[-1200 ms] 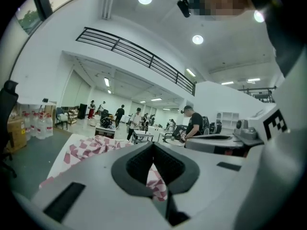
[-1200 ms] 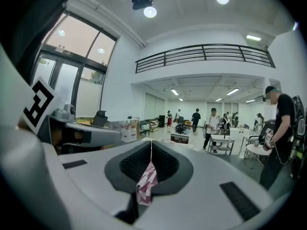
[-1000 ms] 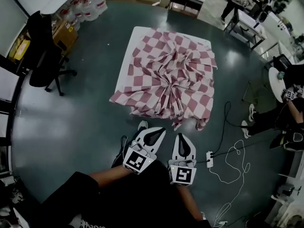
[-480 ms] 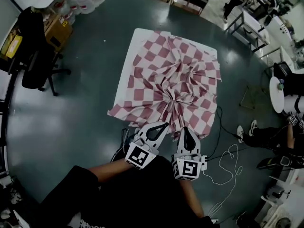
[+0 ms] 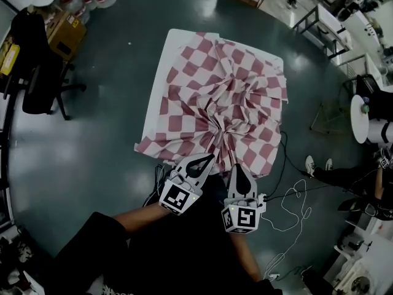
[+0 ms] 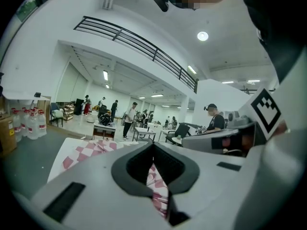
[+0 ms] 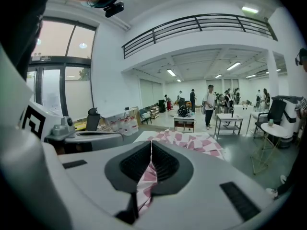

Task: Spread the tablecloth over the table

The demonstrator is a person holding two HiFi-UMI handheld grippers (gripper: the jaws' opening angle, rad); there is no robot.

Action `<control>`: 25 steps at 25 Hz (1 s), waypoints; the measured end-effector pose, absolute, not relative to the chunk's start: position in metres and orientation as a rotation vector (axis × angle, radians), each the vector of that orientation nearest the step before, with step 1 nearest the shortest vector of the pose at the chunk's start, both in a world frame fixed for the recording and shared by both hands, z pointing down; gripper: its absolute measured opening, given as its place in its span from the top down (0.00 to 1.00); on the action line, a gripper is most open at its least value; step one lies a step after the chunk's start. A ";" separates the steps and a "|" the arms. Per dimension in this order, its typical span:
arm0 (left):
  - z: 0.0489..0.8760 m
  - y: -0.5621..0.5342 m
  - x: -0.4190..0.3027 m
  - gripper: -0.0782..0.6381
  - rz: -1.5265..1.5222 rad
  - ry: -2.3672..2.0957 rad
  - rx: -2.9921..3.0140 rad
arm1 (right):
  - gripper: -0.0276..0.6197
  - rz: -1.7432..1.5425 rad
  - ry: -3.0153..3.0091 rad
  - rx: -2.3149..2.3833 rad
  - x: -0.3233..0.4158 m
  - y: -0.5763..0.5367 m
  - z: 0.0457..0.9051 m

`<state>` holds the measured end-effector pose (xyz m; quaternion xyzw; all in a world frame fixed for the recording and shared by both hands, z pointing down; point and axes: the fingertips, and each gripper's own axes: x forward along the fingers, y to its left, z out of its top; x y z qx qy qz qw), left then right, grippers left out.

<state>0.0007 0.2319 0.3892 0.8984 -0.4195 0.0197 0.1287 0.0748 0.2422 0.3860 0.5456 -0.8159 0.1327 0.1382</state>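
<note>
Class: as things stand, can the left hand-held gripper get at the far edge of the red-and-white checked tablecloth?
Probably not. The left hand-held gripper is shut on the near edge of the red-and-white checked tablecloth, and its far edge lies across the whole white rectangular table.

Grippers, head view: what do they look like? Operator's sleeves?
Left gripper and right gripper: white, wedge-shaped shells tapering to a tip, each with a black-lined teardrop opening between the jaws. Each carries a white cube printed with black square markers. The person's sleeves are black.
</note>
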 end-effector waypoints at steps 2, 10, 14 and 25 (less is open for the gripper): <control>0.395 0.227 0.005 0.88 0.072 -1.226 2.597 | 0.93 0.377 -2.374 1.552 0.075 0.237 0.389; 0.410 0.203 0.025 0.88 0.152 -1.318 2.552 | 0.93 0.429 -2.428 1.450 0.105 0.206 0.408; 0.425 0.198 0.037 0.88 0.293 -1.307 2.609 | 0.93 0.417 -2.420 1.405 0.116 0.190 0.426; 0.565 0.207 -0.020 0.88 0.499 -1.300 2.173 | 0.93 0.600 -2.369 1.092 0.088 0.181 0.526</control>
